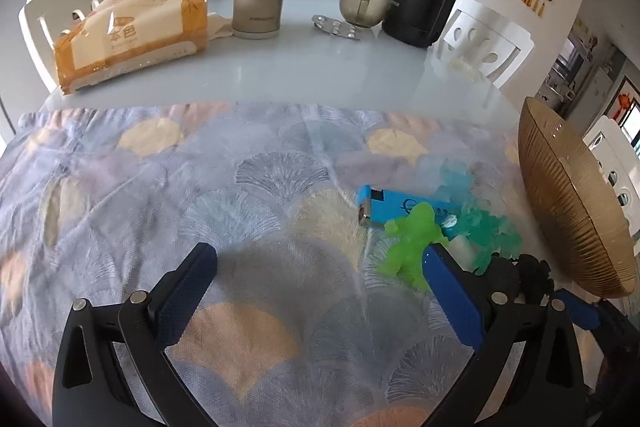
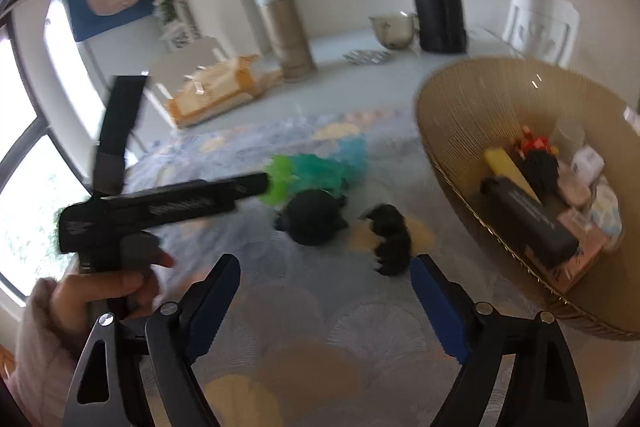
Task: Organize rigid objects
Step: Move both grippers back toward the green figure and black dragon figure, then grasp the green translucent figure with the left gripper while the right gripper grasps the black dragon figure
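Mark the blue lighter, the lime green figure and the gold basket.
blue lighter (image 1: 394, 205): left wrist view, on its blue body.
lime green figure (image 1: 412, 239): left wrist view, on its torso.
gold basket (image 2: 452, 131): right wrist view, on its ribbed inner wall.

Soft daylight; right view motion-blurred, fisheye edges.

Home dining room, table (image 1: 280, 67), tissue pack (image 1: 132, 35), flasks

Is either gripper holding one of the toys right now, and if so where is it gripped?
Neither. The left gripper is open over bare cloth, beside the green figure. The right gripper is open too, with the small black toy ahead, not gripped.
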Demonstrator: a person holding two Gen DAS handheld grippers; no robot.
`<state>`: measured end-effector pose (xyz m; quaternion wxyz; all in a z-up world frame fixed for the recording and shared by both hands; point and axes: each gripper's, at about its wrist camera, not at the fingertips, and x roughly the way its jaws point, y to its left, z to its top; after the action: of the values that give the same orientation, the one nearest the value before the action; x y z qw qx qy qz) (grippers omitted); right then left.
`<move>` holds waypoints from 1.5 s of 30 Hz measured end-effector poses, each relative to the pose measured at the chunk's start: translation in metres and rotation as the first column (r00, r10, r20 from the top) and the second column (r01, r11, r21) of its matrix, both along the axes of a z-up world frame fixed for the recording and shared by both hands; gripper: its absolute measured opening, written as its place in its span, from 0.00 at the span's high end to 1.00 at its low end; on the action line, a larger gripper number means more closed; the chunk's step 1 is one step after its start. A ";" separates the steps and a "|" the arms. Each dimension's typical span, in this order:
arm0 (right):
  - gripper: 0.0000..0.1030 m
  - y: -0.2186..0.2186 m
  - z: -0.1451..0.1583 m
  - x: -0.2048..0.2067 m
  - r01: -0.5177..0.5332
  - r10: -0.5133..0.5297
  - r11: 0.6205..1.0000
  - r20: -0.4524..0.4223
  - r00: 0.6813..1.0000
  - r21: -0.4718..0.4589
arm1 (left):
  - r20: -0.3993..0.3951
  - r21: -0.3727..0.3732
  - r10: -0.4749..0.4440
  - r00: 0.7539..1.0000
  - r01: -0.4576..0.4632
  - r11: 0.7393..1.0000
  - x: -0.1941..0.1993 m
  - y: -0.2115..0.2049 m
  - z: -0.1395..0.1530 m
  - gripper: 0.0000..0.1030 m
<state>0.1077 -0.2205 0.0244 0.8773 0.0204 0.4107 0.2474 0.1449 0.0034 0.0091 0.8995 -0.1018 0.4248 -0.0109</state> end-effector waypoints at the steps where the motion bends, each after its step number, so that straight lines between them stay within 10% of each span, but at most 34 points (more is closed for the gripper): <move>1: 0.21 0.000 -0.002 0.004 0.011 -0.011 1.000 -0.015 1.000 -0.006 | 0.000 0.000 -0.003 1.000 0.003 1.000 0.000 -0.001 0.000 0.00; 8: 0.30 -0.040 -0.008 0.021 0.141 -0.117 0.961 -0.115 0.987 0.238 | -0.003 0.000 -0.007 1.000 0.007 1.000 0.002 -0.001 -0.001 0.00; 15: 0.36 -0.033 -0.004 0.023 0.152 -0.138 0.976 -0.098 0.986 0.156 | -0.003 0.001 -0.006 1.000 0.006 1.000 0.001 -0.001 -0.001 0.00; 22: 0.76 -0.030 -0.009 0.024 0.159 -0.144 0.978 -0.115 0.983 0.136 | -0.004 0.000 0.001 1.000 -0.001 1.000 0.001 -0.002 0.000 0.00; 31: 0.77 -0.019 -0.005 0.016 0.120 -0.113 0.989 -0.081 0.990 0.085 | -0.018 0.048 -0.083 0.996 0.083 0.995 0.001 -0.024 0.000 0.04; 35: 0.77 -0.019 -0.007 0.018 0.123 -0.115 0.989 -0.092 0.989 0.085 | -0.004 0.096 -0.047 0.999 0.047 0.994 0.001 -0.025 0.004 0.63; 45: 0.76 -0.010 -0.004 0.008 0.109 -0.110 0.994 -0.054 0.992 -0.023 | 0.012 0.012 -0.018 1.000 0.018 1.000 -0.003 -0.010 0.005 0.73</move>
<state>0.1153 -0.2300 0.0207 0.8781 0.0408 0.4355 0.1941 0.1422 -0.0067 0.0142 0.9026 -0.0925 0.4202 -0.0173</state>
